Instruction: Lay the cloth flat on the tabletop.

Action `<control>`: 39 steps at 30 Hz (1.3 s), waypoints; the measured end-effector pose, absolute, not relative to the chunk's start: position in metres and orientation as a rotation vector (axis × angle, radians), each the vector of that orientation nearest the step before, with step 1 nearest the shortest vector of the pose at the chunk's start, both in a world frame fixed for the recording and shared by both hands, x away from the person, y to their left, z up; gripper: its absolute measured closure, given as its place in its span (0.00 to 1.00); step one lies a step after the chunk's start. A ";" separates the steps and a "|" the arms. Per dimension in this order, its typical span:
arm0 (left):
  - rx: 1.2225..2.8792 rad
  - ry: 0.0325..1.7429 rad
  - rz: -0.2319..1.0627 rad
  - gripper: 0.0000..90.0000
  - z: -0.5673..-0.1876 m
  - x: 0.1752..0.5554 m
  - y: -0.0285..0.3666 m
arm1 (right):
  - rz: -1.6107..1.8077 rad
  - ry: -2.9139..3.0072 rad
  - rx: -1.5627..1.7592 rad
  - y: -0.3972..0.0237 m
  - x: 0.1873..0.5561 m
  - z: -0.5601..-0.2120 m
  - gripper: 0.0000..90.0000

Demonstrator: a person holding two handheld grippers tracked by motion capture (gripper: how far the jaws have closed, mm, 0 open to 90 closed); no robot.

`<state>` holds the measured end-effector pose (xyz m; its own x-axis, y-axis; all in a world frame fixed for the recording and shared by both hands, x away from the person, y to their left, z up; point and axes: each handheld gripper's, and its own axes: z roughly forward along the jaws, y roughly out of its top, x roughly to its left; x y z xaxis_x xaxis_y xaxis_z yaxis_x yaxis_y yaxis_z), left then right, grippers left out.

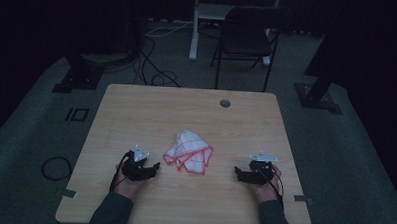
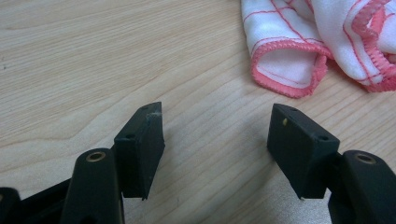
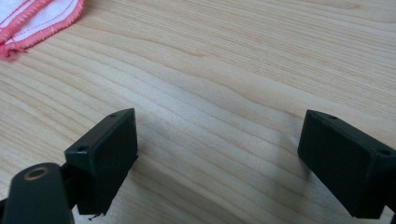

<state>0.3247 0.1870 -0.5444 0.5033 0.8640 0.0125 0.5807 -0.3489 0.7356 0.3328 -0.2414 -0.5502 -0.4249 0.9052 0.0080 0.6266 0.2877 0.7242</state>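
From the high view, a white cloth with red stripes and a red hem [image 1: 188,151] lies crumpled on the wooden worktop [image 1: 151,105], a little nearer the person's edge than the middle. The left tool [image 1: 154,168] rests on the worktop to the cloth's left, its jaws pointing toward it; the right tool [image 1: 238,172] rests to the cloth's right, also facing inward. The left one sits near the cloth's hem, the right one farther off, so the left hand is the nearer. The cloth's bundle runs loosely from its far tip toward a wider near edge, where the folded corners fan out. There are no containers on the worktop. Behind it stand a dark chair [image 1: 246,36] and cables on the floor [image 1: 155,65].

In the left gripper view, the jaws stand wide apart with nothing between them, bare wood below. The cloth [image 2: 299,56] lies ahead and to the right of the jaws, a rolled, hemmed fold being its closest part, near but apart from the right jaw.

In the right gripper view, the jaws again stand apart and empty over bare wood. The cloth [image 3: 37,16] shows at the upper left corner, well apart, so this tool would likely need the longer reach.
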 end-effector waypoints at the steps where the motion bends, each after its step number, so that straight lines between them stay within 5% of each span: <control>1: 2.064 1.177 0.532 0.45 -0.544 0.324 0.187 | 0.931 2.157 1.375 -0.241 0.333 -0.550 0.14; 13: 2.070 1.166 0.522 0.61 -0.543 0.321 0.186 | 0.934 2.162 1.367 -0.241 0.332 -0.550 0.15; 18: 2.078 1.160 0.518 0.68 -0.542 0.320 0.185 | 0.956 2.171 1.337 -0.239 0.328 -0.548 0.31; 20: 2.089 1.141 0.526 0.77 -0.541 0.318 0.183 | 0.965 2.177 1.321 -0.237 0.327 -0.547 0.45; 26: 2.118 1.098 0.530 0.82 -0.541 0.315 0.176 | 0.972 2.211 1.254 -0.225 0.322 -0.543 0.60; 39: 2.112 1.090 0.516 0.81 -0.542 0.316 0.177 | 1.081 2.256 1.198 -0.204 0.317 -0.528 0.68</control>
